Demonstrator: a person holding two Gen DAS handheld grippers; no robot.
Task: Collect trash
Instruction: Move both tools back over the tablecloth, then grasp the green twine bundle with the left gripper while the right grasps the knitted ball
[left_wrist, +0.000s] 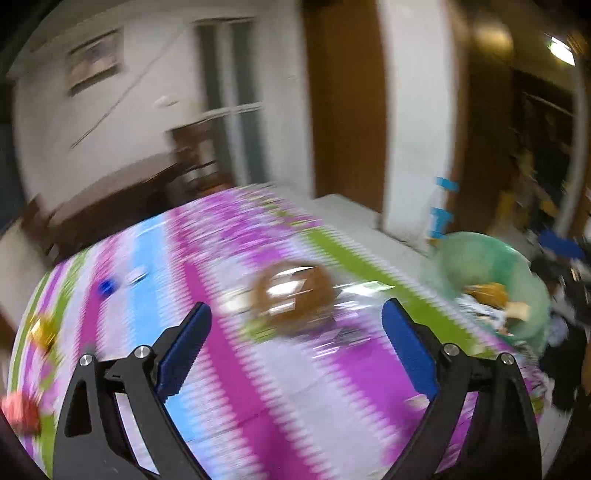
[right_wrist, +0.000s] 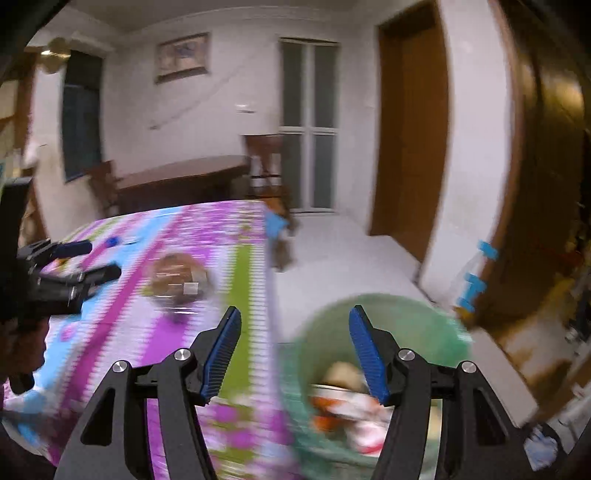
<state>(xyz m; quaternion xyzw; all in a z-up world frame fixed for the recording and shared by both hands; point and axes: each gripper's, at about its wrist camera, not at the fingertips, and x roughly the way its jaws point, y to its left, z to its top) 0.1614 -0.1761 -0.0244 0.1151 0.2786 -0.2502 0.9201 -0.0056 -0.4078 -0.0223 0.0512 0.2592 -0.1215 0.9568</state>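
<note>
Both views are motion-blurred. My left gripper (left_wrist: 295, 314) is open and empty above the table, with a brown crumpled wrapper (left_wrist: 293, 295) just ahead between its fingers. The wrapper also shows in the right wrist view (right_wrist: 177, 280). A green trash bin (left_wrist: 491, 280) with paper scraps inside stands off the table's right edge. My right gripper (right_wrist: 293, 321) is open and empty, over the table edge and the bin (right_wrist: 373, 369). The left gripper (right_wrist: 70, 266) shows at the left of the right wrist view.
The table has a purple, blue and green striped cloth (left_wrist: 221, 387). On it lie a small blue cap (left_wrist: 107, 286), a gold wrapper (left_wrist: 42, 332) and a red item (left_wrist: 22, 410) at the left. A wooden door (right_wrist: 406, 140) and a dark bench (right_wrist: 184, 181) stand behind.
</note>
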